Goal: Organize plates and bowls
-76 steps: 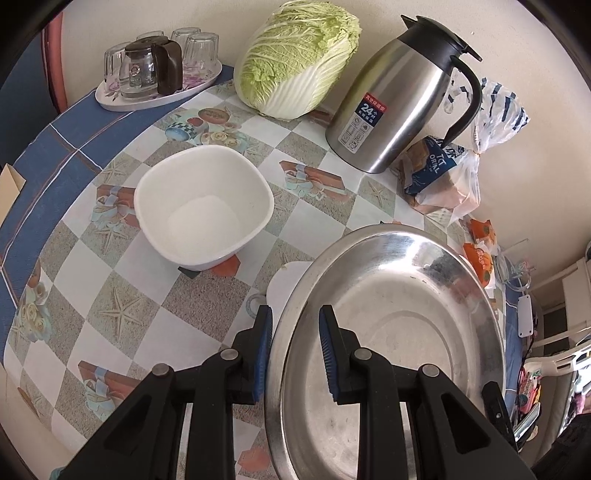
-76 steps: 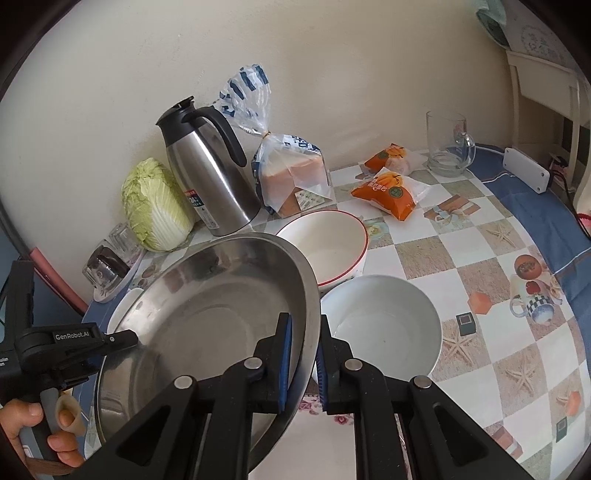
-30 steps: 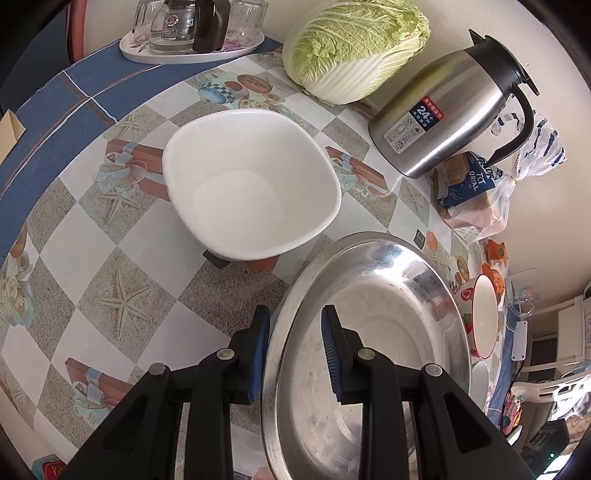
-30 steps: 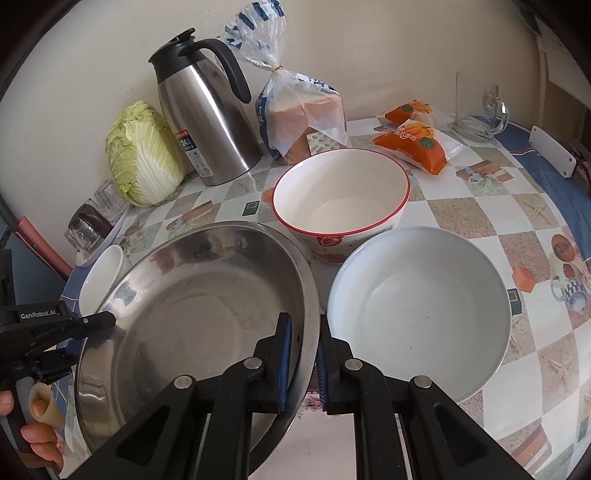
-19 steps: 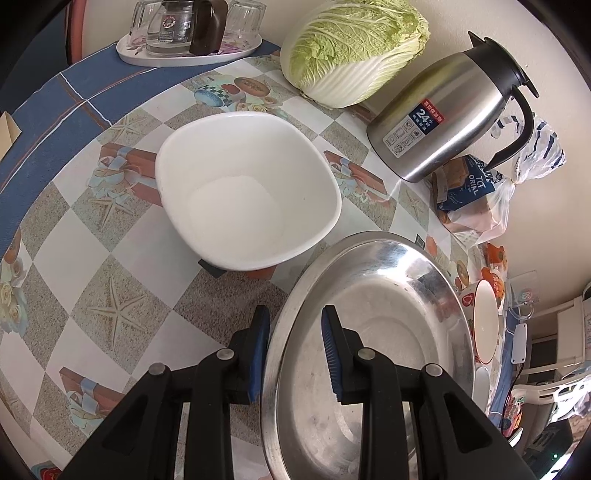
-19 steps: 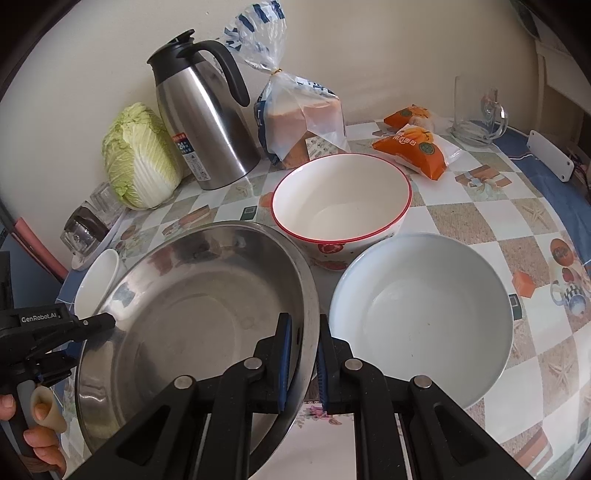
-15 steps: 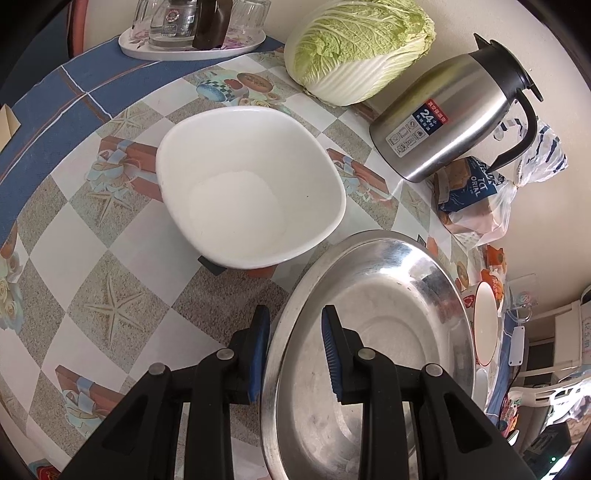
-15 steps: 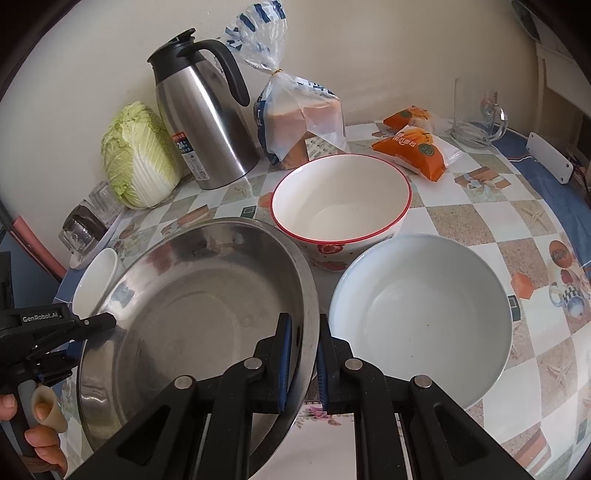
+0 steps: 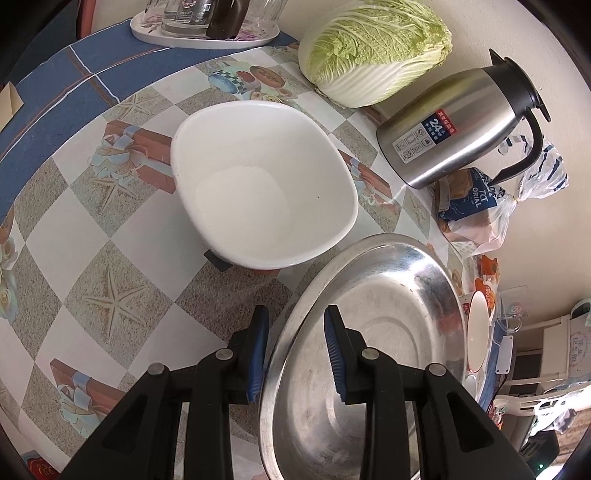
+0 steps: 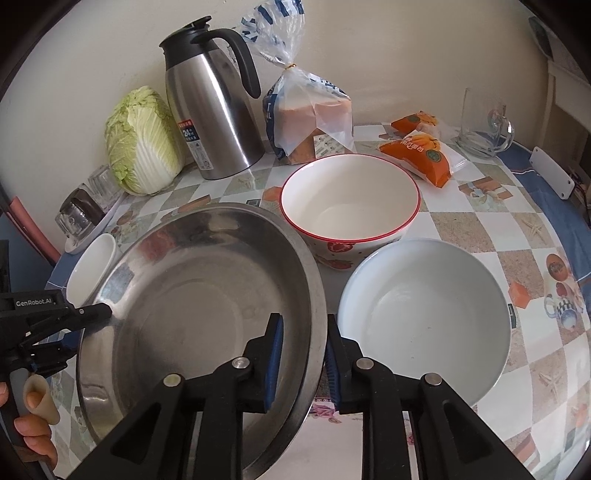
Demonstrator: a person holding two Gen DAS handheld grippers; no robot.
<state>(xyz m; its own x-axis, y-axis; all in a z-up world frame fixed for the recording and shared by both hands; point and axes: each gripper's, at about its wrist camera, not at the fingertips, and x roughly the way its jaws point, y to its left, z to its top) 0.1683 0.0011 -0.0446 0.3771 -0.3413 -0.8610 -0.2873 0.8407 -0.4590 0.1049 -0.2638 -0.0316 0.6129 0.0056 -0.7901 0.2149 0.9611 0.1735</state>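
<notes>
Your left claw (image 9: 295,347) straddles the near-left rim of the steel basin (image 9: 388,332). Its jaws have just been opening, and both blue pads now stand clear of the metal, one outside the rim and one over the inside wall. Your right claw (image 10: 303,354) straddles the opposite rim of the same steel basin (image 10: 192,295). Its jaws have also just been opening, with a visible gap on each side of the rim, so neither claw is gripping anything.

The basin sits on the desk (image 10: 517,229), which is covered by a checked cloth with starfish prints. In the right wrist view your left claw (image 10: 107,312) reaches the basin's far-left edge, with your left hand (image 10: 31,424) on its handle.

A white squarish bowl (image 9: 264,184) rests just beyond the basin on the left side. On the right, a pale round bowl (image 10: 424,317) lies just beside the basin. A red-rimmed bowl (image 10: 351,199) stands behind it, close against the basin's rim; whether they touch cannot be told.

Along the wall stand a napa cabbage (image 10: 140,144), a steel thermos jug (image 10: 210,103) and a bagged bread loaf (image 10: 310,114). Orange snack packets (image 10: 421,147) and a glass mug (image 10: 480,125) lie farther right. A tray of glasses (image 9: 207,26) occupies the far left corner.
</notes>
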